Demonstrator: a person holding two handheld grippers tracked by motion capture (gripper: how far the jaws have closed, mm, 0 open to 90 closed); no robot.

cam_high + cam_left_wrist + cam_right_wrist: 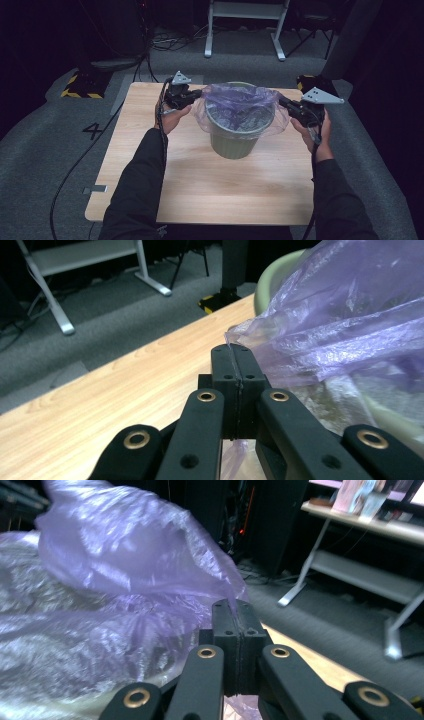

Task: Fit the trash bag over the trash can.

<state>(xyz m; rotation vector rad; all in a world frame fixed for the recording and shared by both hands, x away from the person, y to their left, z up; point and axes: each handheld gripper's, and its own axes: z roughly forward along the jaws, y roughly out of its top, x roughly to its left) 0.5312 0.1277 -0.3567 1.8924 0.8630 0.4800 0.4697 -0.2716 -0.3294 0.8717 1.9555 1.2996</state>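
Both grippers, left gripper (196, 93) & right gripper (284, 102), clamped on thin purple plastic bag (240, 102) edges over grey-green ribbed bin (234, 142); next: stretch rim down evenly w/o tearing

Item: purple bag (240, 102), thin, translucent, crinkled plastic; my bin liner. Its mouth is stretched wide over the rim of the bin and droops loosely down the outside, with the film pulled out taut at two opposite sides.

Item: bin (234, 145), round, grey-green, ribbed wall. Stands upright at the middle of my wooden table (210, 190).
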